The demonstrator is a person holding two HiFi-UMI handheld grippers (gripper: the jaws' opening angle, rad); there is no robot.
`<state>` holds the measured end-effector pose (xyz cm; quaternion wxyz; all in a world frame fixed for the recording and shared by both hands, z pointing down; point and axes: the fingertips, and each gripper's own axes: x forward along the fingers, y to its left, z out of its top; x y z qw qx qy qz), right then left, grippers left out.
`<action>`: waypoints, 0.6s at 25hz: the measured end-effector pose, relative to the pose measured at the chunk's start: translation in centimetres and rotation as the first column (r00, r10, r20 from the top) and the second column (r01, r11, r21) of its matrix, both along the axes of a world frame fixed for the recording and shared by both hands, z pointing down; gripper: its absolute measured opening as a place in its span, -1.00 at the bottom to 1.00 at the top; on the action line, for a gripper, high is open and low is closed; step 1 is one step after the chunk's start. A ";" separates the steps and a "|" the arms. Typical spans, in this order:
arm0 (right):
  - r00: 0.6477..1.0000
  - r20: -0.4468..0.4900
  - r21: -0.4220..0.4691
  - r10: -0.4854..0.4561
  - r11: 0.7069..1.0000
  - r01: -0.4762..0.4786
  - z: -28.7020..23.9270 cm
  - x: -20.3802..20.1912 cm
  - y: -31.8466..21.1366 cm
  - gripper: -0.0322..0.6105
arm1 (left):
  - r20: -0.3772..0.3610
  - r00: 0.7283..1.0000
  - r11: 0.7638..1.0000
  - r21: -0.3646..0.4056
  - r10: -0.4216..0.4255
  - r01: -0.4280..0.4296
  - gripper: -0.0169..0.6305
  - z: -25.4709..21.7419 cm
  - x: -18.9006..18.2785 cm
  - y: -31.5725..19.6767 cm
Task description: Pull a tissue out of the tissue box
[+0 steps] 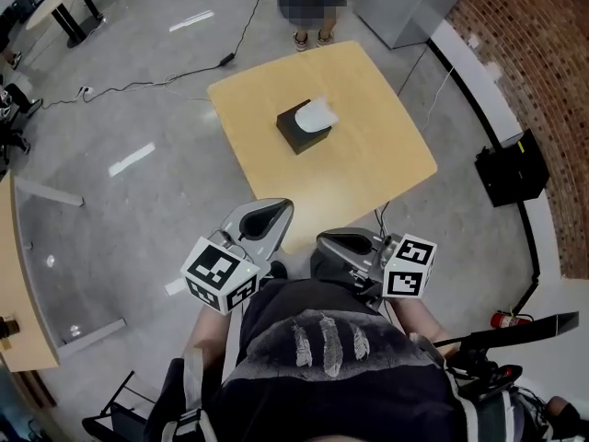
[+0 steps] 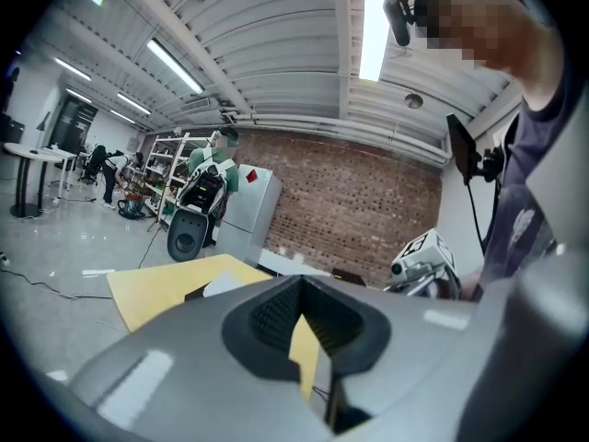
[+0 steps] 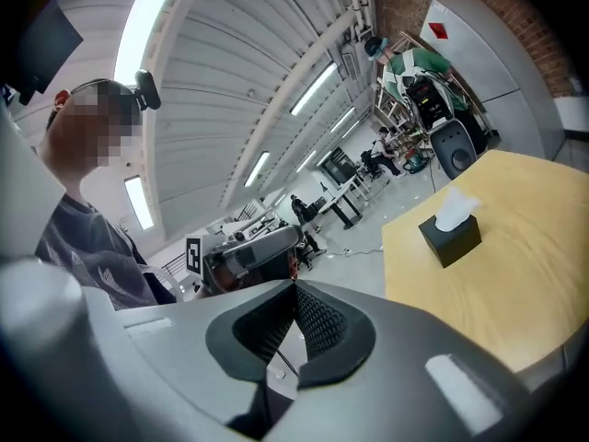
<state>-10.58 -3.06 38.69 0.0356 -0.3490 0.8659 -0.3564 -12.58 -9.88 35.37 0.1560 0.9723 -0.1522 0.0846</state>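
Our fingers (image 2: 262, 316) are clenched together on nothing, in the left gripper (image 1: 281, 208) and the right gripper (image 1: 324, 243) alike, both at six o'clock by the near edge of the square light-wood table (image 1: 386, 155). A grey metal cabinet (image 1: 405, 3) stands at one o'clock and a black case (image 1: 511, 168) at three. The black tissue box (image 1: 299, 132) sits mid-table at twelve o'clock, well apart from us, with bare tabletop between. A white tissue (image 1: 318, 113) stands out of its top.

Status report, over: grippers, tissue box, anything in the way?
Left gripper and right gripper shut, empty. Tissue box centred on table, tissue poking out. Nothing in between.
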 end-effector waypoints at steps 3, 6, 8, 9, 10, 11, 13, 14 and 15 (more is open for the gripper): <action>0.999 0.042 -0.006 0.012 1.000 -0.012 0.4 2.1 -0.9 -0.91 | 0.027 0.999 1.000 -0.011 0.023 -0.022 -0.94 0.2 2.5 -0.6; 0.995 0.091 -0.015 0.033 0.999 -0.032 0.7 4.9 -2.0 -0.91 | 0.056 0.998 1.000 -0.006 0.030 -0.029 -0.94 0.2 5.2 -1.8; 0.992 0.120 -0.019 0.046 0.999 -0.044 0.7 6.3 -2.7 -0.91 | 0.072 0.997 0.999 -0.004 0.037 -0.037 -0.94 0.1 6.6 -2.4; 0.990 0.135 -0.018 0.051 0.999 -0.049 0.7 7.0 -3.1 -0.91 | 0.082 0.996 0.999 -0.004 0.041 -0.040 -0.94 0.0 7.3 -2.6; 0.988 0.147 -0.014 0.056 0.998 -0.054 0.6 7.6 -3.5 -0.91 | 0.090 0.995 0.999 -0.002 0.043 -0.043 -0.94 0.0 7.9 -2.9; 0.986 0.155 -0.009 0.060 0.998 -0.059 0.5 8.4 -3.8 -0.91 | 0.097 0.994 0.999 -0.001 0.044 -0.044 -0.94 -0.1 8.6 -3.1; 0.985 0.162 -0.001 0.063 0.998 -0.064 0.6 10.0 -4.3 -0.91 | 0.108 0.993 0.999 0.002 0.041 -0.041 -0.94 -0.2 10.2 -3.4; 0.984 0.169 0.001 0.062 0.998 -0.063 0.7 10.7 -4.6 -0.91 | 0.116 0.992 0.999 0.005 0.039 -0.040 -0.94 -0.2 10.9 -3.6; 0.982 0.181 0.003 0.057 0.998 -0.058 0.8 11.3 -4.9 -0.91 | 0.127 0.991 0.999 0.010 0.037 -0.038 -0.94 -0.2 11.4 -3.8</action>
